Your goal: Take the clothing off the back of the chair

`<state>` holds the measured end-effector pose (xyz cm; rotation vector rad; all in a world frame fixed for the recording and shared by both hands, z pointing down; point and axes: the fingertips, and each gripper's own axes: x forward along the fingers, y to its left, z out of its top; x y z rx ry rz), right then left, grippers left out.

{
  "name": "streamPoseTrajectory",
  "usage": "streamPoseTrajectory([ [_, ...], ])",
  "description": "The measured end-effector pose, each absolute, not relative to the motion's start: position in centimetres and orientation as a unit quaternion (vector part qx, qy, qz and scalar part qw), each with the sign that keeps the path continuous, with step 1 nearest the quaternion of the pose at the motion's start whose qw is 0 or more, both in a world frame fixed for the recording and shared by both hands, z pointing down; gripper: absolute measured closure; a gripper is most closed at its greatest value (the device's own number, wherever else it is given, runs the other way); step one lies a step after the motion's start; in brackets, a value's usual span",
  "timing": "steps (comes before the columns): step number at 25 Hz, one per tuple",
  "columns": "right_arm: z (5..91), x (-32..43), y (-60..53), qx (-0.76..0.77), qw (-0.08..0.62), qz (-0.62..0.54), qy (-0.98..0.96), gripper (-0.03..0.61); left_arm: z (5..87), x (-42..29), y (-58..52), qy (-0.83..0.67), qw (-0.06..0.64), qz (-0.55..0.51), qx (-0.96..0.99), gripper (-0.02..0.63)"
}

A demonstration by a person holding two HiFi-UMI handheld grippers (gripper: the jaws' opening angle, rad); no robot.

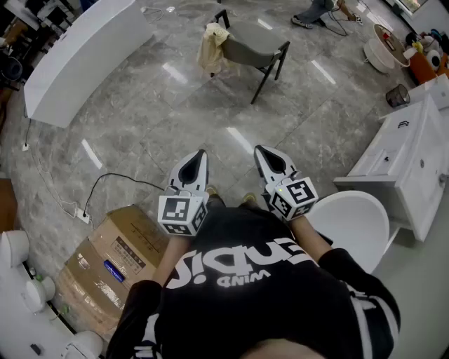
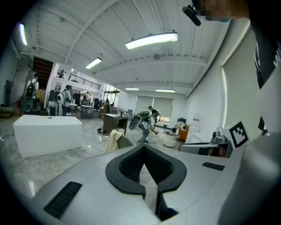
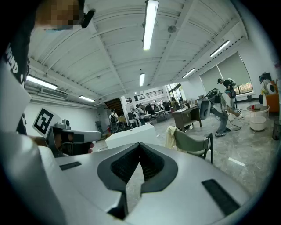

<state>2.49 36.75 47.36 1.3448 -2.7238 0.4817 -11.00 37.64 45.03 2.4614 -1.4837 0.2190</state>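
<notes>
A grey chair [image 1: 256,43] with black legs stands far ahead on the marble floor. A cream garment [image 1: 212,48] hangs over its back on the left side. My left gripper [image 1: 201,153] and right gripper [image 1: 260,150] are held side by side close to my chest, well short of the chair, both pointing towards it. Both have their jaws shut on nothing. The left gripper view looks past the left gripper [image 2: 144,146] to the garment [image 2: 113,140]. In the right gripper view the garment [image 3: 171,137] and chair [image 3: 193,143] lie beyond the right gripper [image 3: 139,144].
A long white block [image 1: 84,56] lies at the far left. A cardboard box [image 1: 112,266] and a black cable [image 1: 105,184] are near my left side. A round white seat [image 1: 354,224] and a white cabinet [image 1: 410,158] stand on the right. A person [image 1: 316,10] works beyond the chair.
</notes>
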Motion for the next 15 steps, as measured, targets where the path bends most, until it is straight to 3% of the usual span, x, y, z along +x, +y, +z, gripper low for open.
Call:
streamPoseTrajectory([
  [15, 48.6, 6.7, 34.6, 0.417, 0.029, 0.158, -0.895, 0.565, 47.0, -6.8, 35.3, -0.532, 0.136, 0.082, 0.832, 0.598],
])
